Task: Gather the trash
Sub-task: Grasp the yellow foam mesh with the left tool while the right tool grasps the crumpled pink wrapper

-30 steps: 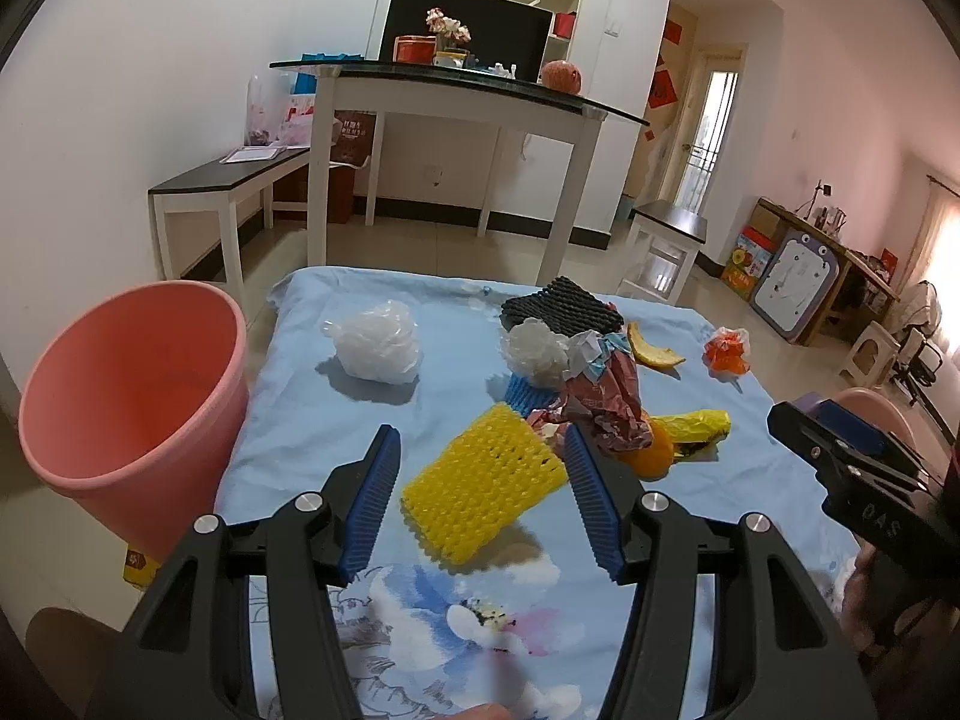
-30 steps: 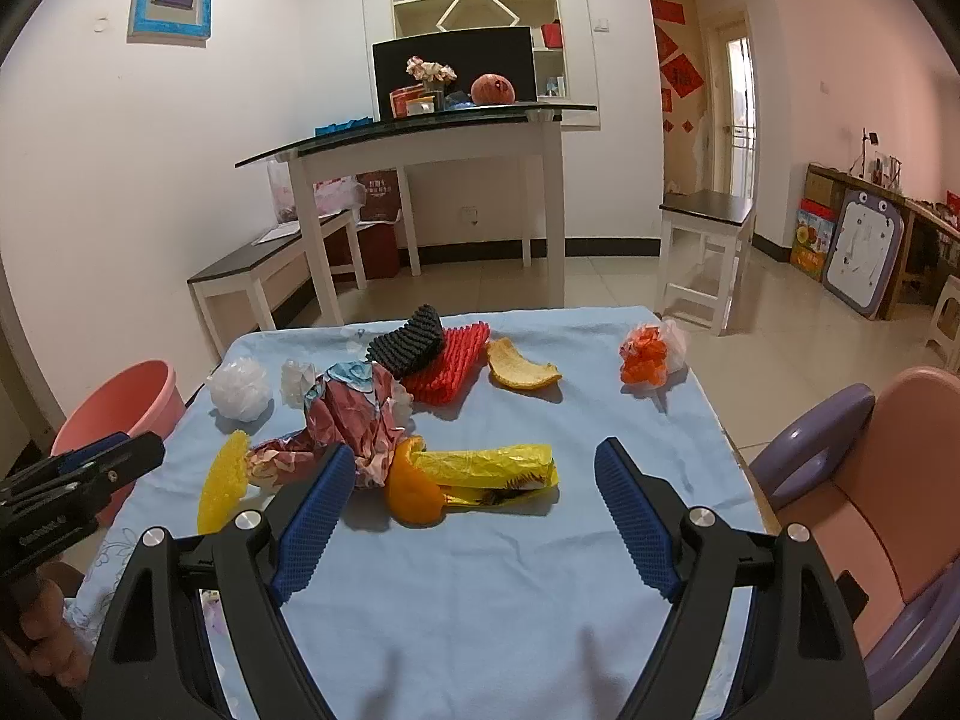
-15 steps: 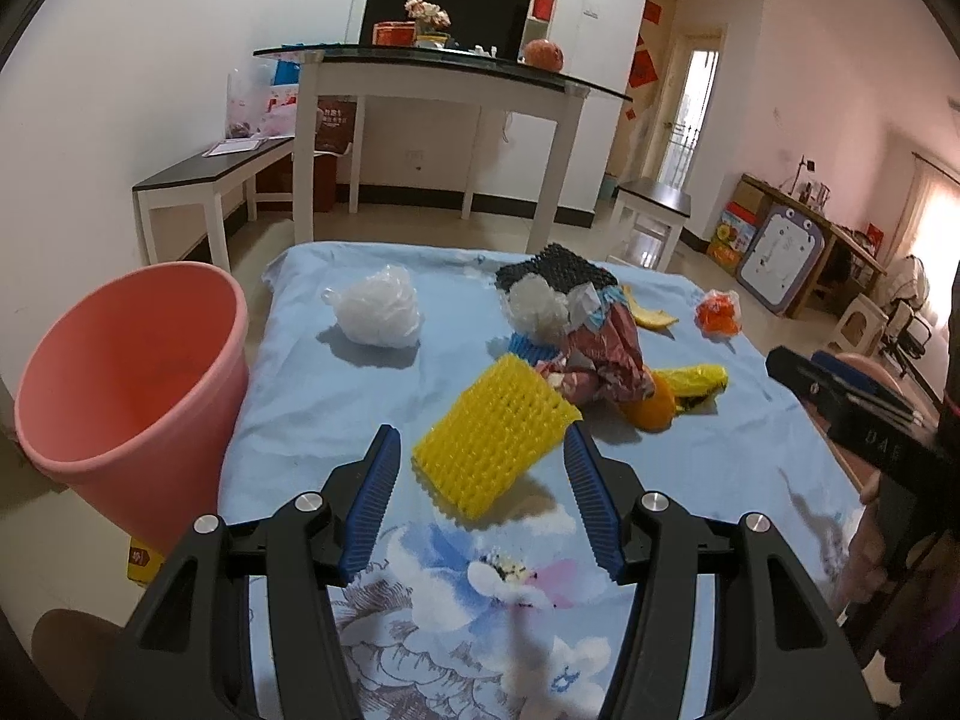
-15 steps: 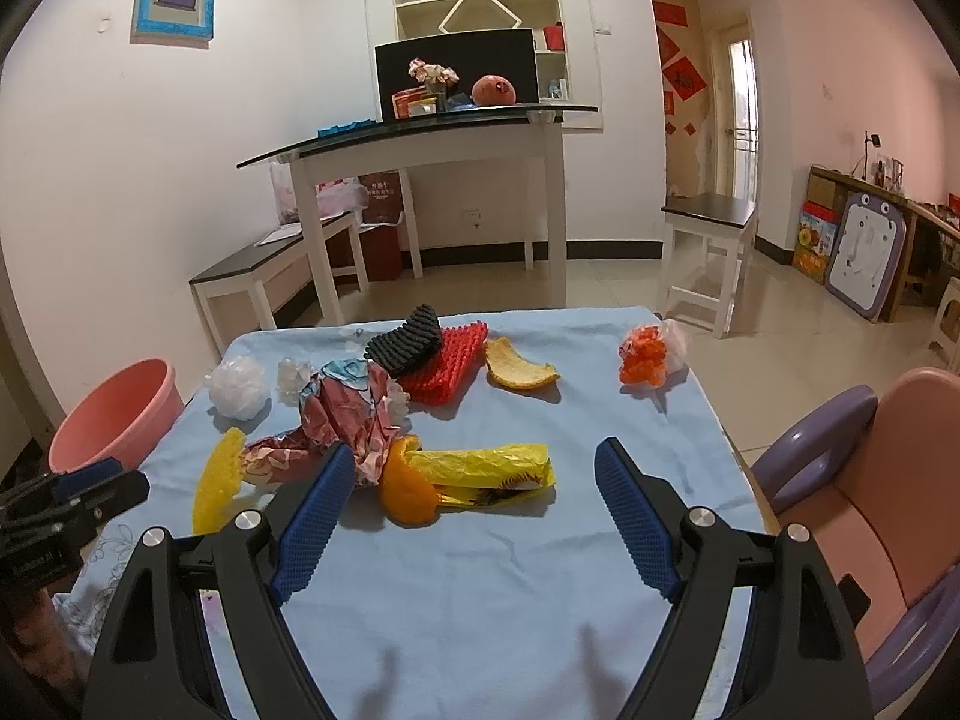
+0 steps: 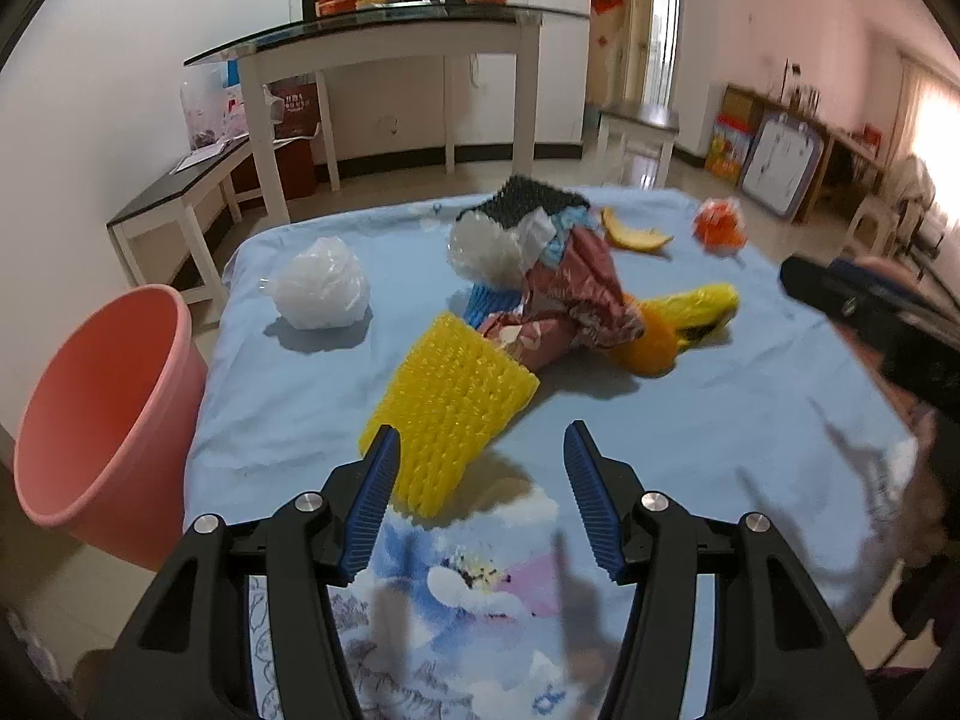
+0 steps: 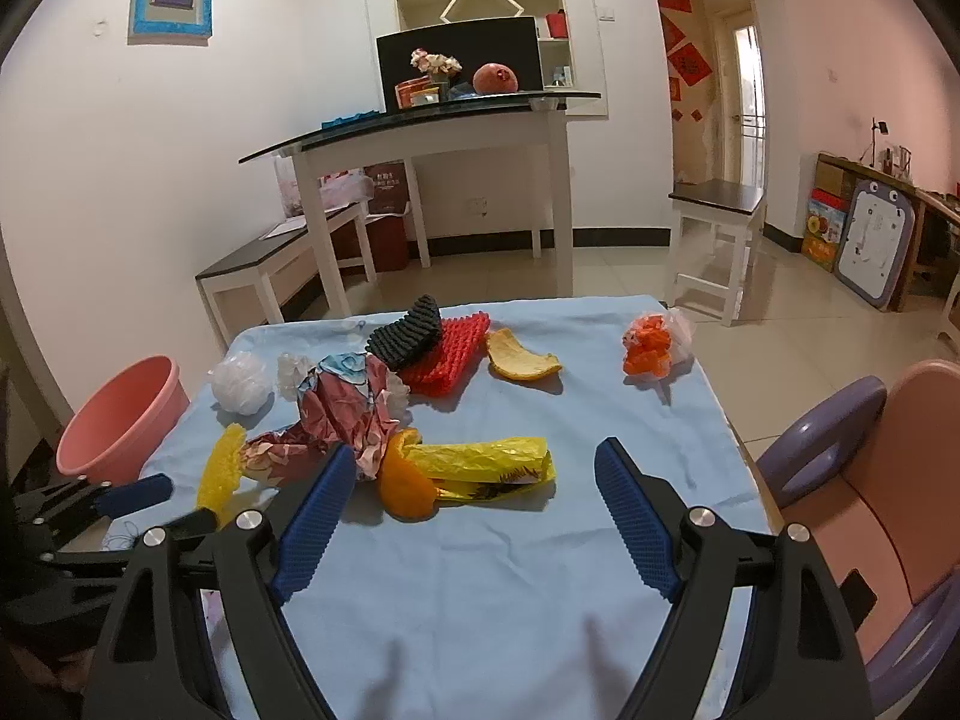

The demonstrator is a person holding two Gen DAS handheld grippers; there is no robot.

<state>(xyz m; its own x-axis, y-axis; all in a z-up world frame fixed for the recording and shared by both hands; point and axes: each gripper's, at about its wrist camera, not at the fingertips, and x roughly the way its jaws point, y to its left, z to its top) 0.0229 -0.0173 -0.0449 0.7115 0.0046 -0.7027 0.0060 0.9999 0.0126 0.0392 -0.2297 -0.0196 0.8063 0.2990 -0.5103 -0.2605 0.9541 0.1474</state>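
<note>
Trash lies on a table with a blue cloth (image 6: 510, 570). A yellow foam net (image 5: 447, 405) lies just ahead of my open left gripper (image 5: 480, 450); it also shows in the right wrist view (image 6: 219, 471). Crumpled reddish paper (image 5: 576, 300), a white plastic ball (image 5: 318, 288), a yellow bag (image 6: 480, 462) with an orange peel (image 6: 405, 486), red and black nets (image 6: 444, 348), a peel (image 6: 519, 360) and an orange bundle (image 6: 651, 348) lie further on. My right gripper (image 6: 474, 468) is open and empty, near the yellow bag. The left gripper (image 6: 129, 489) shows at the table's left edge.
A pink bin (image 5: 102, 414) stands on the floor at the table's left edge, also in the right wrist view (image 6: 120, 414). A purple and pink child chair (image 6: 870, 480) stands at the right. A white console table (image 6: 444, 180) and benches stand behind.
My left gripper has moved forward and turned right, so the yellow foam net now lies close between its fingertips. The right gripper has barely moved.
</note>
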